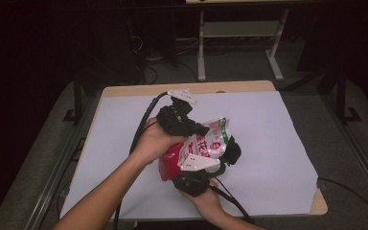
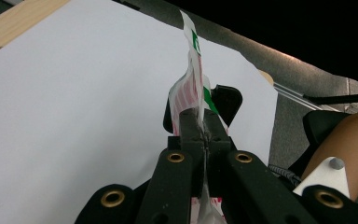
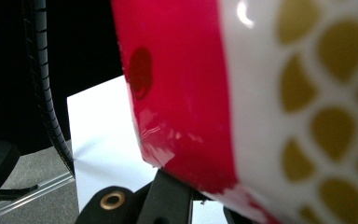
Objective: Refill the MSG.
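Note:
A red and white snack bag (image 1: pixel 201 146) with red print and a green mark hangs above the white sheet (image 1: pixel 278 143) at mid-table, held between both hands. My left gripper (image 1: pixel 204 129) comes in from the upper left and is shut on the bag's edge. In the left gripper view its jaws meet on the thin bag edge (image 2: pixel 192 84), with my left gripper (image 2: pixel 204 128) pinching it. My right gripper (image 1: pixel 230 151) reaches up from below right and is shut on the bag's other side. The right gripper view looks close up at the bag's red band (image 3: pixel 182 93) and gold-dotted white face.
The sheet covers a wooden table (image 1: pixel 187 88) whose rim shows at the back and at the front right corner. Grey floor lies around it, and a white desk frame (image 1: pixel 201 48) stands behind. Black cables (image 1: pixel 141 124) trail from both grippers toward the front edge.

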Action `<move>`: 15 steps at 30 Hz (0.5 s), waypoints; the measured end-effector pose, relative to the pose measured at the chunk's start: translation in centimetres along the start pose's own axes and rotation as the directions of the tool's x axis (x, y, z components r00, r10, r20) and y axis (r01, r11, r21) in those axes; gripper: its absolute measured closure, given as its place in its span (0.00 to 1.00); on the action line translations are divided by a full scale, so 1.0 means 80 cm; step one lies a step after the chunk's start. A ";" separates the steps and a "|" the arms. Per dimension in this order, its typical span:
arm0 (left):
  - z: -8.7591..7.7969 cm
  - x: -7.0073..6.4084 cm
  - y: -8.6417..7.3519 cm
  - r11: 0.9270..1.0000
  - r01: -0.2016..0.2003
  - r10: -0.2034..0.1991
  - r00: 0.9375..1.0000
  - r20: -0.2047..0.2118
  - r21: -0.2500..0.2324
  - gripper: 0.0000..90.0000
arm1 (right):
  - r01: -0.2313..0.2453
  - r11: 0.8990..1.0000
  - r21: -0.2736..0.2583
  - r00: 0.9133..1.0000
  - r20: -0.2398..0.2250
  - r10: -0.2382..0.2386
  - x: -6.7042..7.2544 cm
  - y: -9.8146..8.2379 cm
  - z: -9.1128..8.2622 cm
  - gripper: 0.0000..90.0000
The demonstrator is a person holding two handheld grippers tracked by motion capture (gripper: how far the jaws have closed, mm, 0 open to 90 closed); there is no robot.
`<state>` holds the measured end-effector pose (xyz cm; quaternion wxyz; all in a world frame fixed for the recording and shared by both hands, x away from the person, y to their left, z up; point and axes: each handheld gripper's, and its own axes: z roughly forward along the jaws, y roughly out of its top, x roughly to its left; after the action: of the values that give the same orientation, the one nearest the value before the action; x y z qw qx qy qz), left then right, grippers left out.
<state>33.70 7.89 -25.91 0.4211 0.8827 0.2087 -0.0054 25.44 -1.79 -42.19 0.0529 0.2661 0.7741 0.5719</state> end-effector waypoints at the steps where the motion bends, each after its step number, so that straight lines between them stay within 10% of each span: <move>1: 0.000 0.000 0.001 1.000 -0.003 0.003 1.000 -0.001 0.003 1.00 | 0.000 1.000 -0.001 1.000 0.000 0.000 0.000 0.000 0.000 1.00; 15: 0.002 -0.001 0.003 1.000 0.001 -0.001 1.000 -0.005 0.006 1.00 | -0.008 1.000 -0.008 1.000 -0.005 0.008 -0.001 0.001 0.000 1.00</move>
<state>33.76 7.58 -25.80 0.4179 0.8839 0.2102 -0.0038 25.53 -1.83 -42.10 0.0495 0.2675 0.7710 0.5758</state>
